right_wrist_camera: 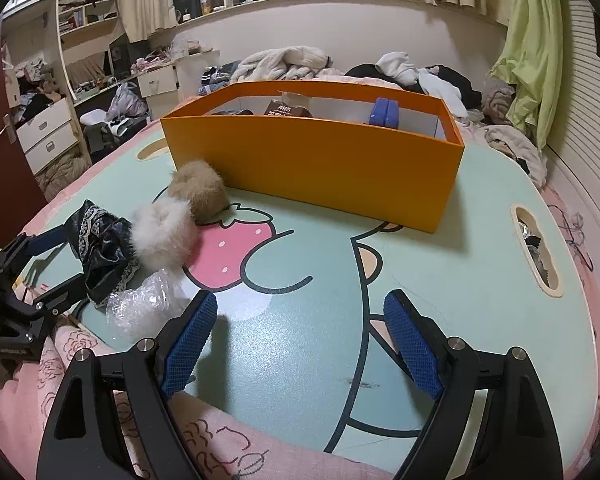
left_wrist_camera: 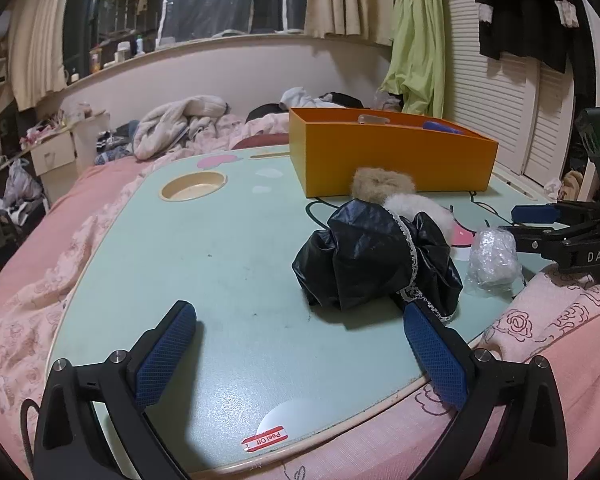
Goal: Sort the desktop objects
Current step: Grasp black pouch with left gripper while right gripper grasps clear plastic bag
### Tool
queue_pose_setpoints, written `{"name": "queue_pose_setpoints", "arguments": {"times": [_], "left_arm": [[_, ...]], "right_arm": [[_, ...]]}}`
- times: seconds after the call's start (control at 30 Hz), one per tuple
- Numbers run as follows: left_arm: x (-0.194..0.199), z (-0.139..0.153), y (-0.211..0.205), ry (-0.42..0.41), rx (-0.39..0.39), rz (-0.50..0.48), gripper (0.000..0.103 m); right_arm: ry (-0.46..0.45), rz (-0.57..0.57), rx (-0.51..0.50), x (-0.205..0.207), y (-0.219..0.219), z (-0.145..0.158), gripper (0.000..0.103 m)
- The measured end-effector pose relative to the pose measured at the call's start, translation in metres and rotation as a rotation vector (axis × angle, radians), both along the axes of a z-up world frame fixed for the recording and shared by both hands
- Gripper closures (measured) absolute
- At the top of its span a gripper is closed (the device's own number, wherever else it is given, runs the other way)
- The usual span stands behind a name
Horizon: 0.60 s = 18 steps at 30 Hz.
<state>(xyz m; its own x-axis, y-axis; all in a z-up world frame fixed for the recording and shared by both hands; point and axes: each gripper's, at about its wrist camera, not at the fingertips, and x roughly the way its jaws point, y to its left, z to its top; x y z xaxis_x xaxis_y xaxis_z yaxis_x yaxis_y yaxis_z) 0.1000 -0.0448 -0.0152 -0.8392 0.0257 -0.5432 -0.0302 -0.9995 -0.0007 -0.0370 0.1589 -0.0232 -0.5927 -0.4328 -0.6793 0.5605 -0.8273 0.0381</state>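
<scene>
On a mint-green lap table set on a pink bedspread, an orange box stands with its long axis running from 9 to 3 o'clock across the right wrist view, its open top up; a blue case and a brown carton show above its rim. Four loose things cluster at the box's 8 o'clock: a tan fur scrunchie just beside the box, a white fur scrunchie touching it, a crumpled black lace-trimmed cloth touching the white one, and a wad of clear plastic wrap nearest the table's edge. The right gripper hangs over bare tabletop with its jaws spread wide and nothing between them; the plastic wrap lies just off its left finger at 10 o'clock. In the left wrist view the left gripper also stands released and empty, the black cloth lying at 1 o'clock, just beyond its right fingertip and outside the gap between the fingers. Its long axis cannot be told from the crumple.
</scene>
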Motion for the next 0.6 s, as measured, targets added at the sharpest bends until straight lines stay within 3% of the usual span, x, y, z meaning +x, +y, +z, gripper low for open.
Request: {"name": "queue_pose_setpoints", "arguments": {"times": [0.17,0.3,0.37,0.43,0.47,0.57,0.6], "left_arm": [[0.0,0.0,0.0,0.0,0.0,0.001,0.0],[0.0,0.001,-0.001,0.0,0.0,0.001,0.0],[0.0,0.001,-0.001,0.0,0.0,0.002,0.0],[0.0,0.001,-0.001,0.0,0.001,0.002,0.0],[0.0,0.001,0.0,0.001,0.001,0.004,0.0],[0.003,0.002,0.001,0.006,-0.006,0.018,0.0],[0.004,0.004,0.002,0.019,-0.015,0.026,0.0]], "right_arm": [[-0.016,0.043,-0.083,0.015,0.029,0.011,0.018],[0.095,0.156,-0.145,0.046,0.039,0.031,0.018],[0.161,0.24,-0.115,0.063,0.028,0.037,0.018],[0.19,0.297,-0.021,0.075,0.008,0.034,0.021],[0.174,0.322,0.028,0.076,-0.001,0.028,0.026],[0.045,0.345,0.095,0.054,-0.012,0.013,0.068],[0.032,0.348,0.065,0.05,-0.009,0.013,0.07]]}}
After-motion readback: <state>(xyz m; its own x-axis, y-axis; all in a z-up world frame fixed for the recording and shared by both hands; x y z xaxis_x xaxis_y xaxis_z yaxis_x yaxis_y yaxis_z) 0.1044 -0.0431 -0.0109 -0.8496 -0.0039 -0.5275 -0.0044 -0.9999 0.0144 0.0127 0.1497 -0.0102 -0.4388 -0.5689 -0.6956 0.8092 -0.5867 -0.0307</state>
